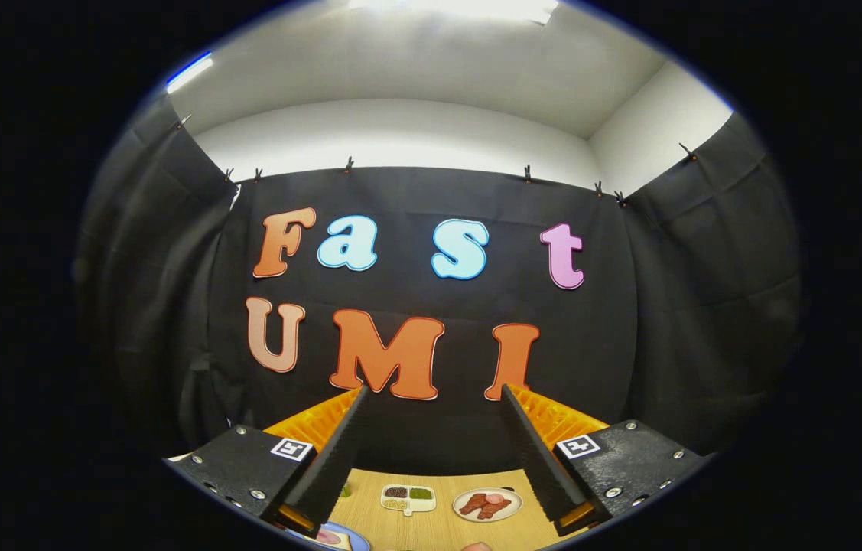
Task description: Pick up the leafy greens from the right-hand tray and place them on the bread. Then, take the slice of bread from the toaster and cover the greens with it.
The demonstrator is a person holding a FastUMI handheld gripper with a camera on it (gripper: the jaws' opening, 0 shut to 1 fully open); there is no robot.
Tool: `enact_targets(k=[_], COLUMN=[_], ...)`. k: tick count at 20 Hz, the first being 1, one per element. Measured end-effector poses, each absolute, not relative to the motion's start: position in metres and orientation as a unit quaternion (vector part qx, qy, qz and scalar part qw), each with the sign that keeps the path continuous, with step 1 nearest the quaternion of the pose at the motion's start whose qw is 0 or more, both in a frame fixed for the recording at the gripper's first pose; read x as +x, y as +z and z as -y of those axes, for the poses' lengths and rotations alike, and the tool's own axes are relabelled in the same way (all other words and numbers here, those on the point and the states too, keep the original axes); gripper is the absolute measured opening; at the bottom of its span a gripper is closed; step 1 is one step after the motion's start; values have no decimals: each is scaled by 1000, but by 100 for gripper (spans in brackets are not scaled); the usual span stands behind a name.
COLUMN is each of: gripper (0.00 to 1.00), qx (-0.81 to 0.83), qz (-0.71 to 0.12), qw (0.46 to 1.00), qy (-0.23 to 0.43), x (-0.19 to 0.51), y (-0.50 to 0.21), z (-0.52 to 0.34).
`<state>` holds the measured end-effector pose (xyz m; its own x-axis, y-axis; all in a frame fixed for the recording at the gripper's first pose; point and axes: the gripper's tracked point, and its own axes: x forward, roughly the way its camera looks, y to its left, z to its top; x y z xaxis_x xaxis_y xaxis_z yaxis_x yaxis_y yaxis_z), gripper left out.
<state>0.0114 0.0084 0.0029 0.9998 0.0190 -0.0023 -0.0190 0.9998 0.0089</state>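
A: Gripper view first. How do the jaws stand?

B: The gripper (431, 398) is held high and level, and its jaws are spread wide with nothing between them. They rise from the bottom of the frame, and through the gap you see mostly the booth wall.

A: Why so high?

B: My guess is that it is a waiting pose, tilted up and well clear of everything, before any reach is made.

A: What lies below?

B: A strip of wooden surface (431, 528) at the bottom centre. On it, between the jaws and beyond them, there is a small divided tray (408, 497) with dark and green fillings, and just right of it a plate (487, 504) with reddish pieces, perhaps meat.

A: And the greens, the bread, the toaster?

B: I cannot place them. The green in the tray may be something else, since it is too small to tell. At the bottom left, under the left jaw, a blue-rimmed dish (339, 538) peeks out; its contents are unclear.

A: So how far along is the task?

B: Judging by the empty jaws, the first pick is not yet done. The gripper would need to tip down towards the surface to find the greens.
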Motion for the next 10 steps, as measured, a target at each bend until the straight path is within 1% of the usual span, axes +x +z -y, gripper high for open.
enact_targets(k=[10], gripper=[100], qx=[9], qz=[-20], qw=[1000], qy=[16], x=[18], y=[-13], z=[-8])
